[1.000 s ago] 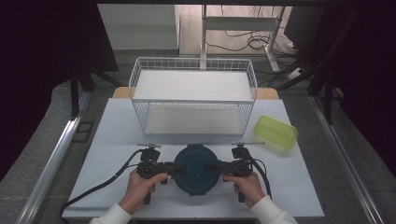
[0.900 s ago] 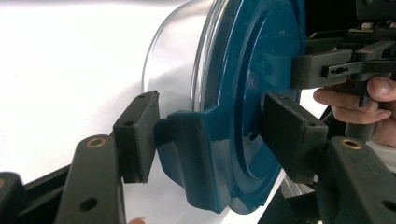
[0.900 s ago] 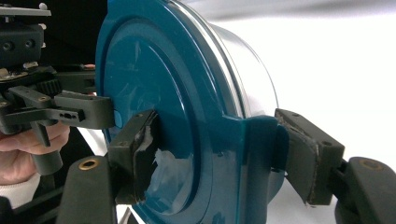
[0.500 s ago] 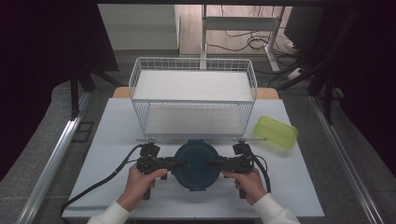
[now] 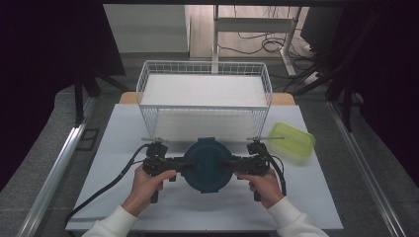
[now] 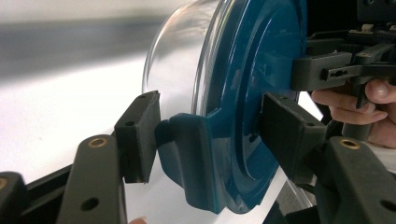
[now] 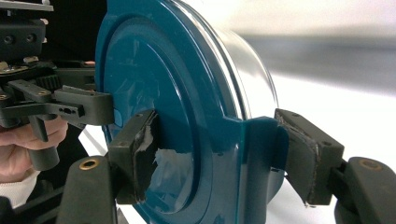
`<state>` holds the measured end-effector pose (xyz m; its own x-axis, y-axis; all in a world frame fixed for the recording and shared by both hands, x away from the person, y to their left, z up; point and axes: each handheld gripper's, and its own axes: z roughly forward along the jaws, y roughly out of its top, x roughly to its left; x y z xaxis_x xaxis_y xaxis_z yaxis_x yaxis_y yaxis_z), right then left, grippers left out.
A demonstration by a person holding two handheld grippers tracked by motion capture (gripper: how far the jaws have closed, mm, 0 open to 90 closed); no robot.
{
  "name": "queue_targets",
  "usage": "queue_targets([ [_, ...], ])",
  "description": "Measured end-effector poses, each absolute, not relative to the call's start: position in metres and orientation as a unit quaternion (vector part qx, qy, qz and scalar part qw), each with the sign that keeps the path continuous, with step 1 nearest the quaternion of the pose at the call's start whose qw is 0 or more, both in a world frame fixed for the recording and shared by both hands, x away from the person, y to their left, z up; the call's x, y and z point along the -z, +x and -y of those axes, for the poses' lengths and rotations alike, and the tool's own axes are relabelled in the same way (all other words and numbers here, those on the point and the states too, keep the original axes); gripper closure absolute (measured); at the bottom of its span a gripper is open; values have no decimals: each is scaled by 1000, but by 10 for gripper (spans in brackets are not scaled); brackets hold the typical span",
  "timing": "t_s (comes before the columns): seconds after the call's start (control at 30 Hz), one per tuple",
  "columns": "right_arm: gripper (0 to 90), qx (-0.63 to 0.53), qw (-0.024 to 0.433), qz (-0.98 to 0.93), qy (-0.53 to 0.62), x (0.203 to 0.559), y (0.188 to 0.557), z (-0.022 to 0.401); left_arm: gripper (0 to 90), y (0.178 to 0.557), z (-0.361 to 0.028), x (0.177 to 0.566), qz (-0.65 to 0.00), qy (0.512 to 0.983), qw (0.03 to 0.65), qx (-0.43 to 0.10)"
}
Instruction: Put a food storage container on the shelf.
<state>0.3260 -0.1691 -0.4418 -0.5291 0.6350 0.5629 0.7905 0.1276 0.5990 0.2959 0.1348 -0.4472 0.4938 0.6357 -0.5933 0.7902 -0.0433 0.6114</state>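
Round glass container (image 5: 207, 165) lifted nearer basket (image 5: 205, 106), glossy teal lid (image 6: 243, 116), both tools clamped.

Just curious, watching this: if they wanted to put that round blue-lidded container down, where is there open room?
Bare table lies left of the left gripper. The wire basket floor is bare too. It is tighter at the right, by the green box.
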Motion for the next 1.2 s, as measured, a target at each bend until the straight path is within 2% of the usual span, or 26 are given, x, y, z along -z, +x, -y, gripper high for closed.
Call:
queue_targets([
  [0.6, 322, 479, 67, 742, -465, 409, 337, 170, 402, 309, -135, 410, -478, 727, 490, 54],
  [1.2, 322, 501, 42, 741, -446, 361, 357, 172, 408, 330, -133, 362, -466, 721, 512, 26],
])
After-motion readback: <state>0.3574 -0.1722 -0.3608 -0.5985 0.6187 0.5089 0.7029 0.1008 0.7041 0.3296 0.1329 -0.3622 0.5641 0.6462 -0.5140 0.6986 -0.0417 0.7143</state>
